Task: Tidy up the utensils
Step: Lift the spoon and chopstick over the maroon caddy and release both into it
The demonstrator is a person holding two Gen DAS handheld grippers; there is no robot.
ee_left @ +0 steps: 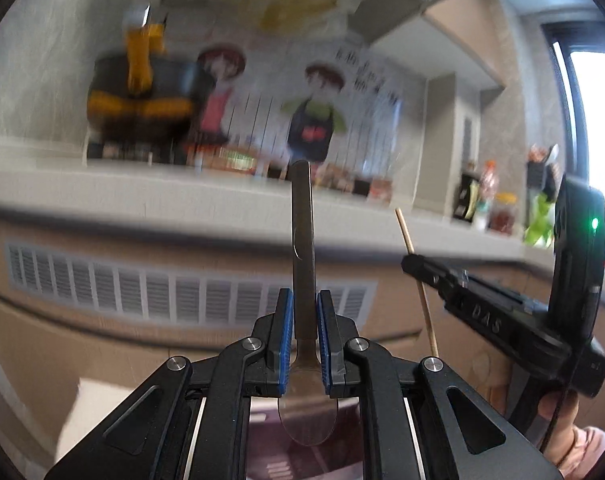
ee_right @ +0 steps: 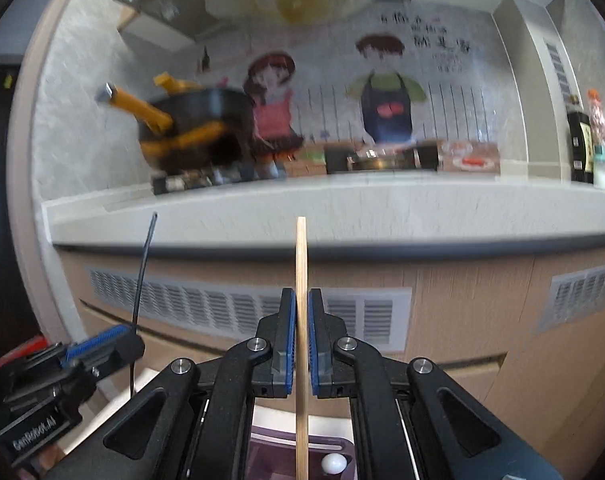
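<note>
R tool (ee_right: 301, 332) clamped on upright chopstick (ee_right: 301, 264), L tool (ee_right: 102, 346) beside

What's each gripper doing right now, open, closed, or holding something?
Left gripper: closed on a metal spoon, handle pointing up.
Right gripper: closed on a wooden chopstick, held upright.

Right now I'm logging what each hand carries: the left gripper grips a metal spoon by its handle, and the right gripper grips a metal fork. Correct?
Not quite. The left gripper does grip the metal spoon by its handle, but the right gripper grips a wooden chopstick, not a fork. The right wrist view shows the stick upright between the blue fingers.
</note>
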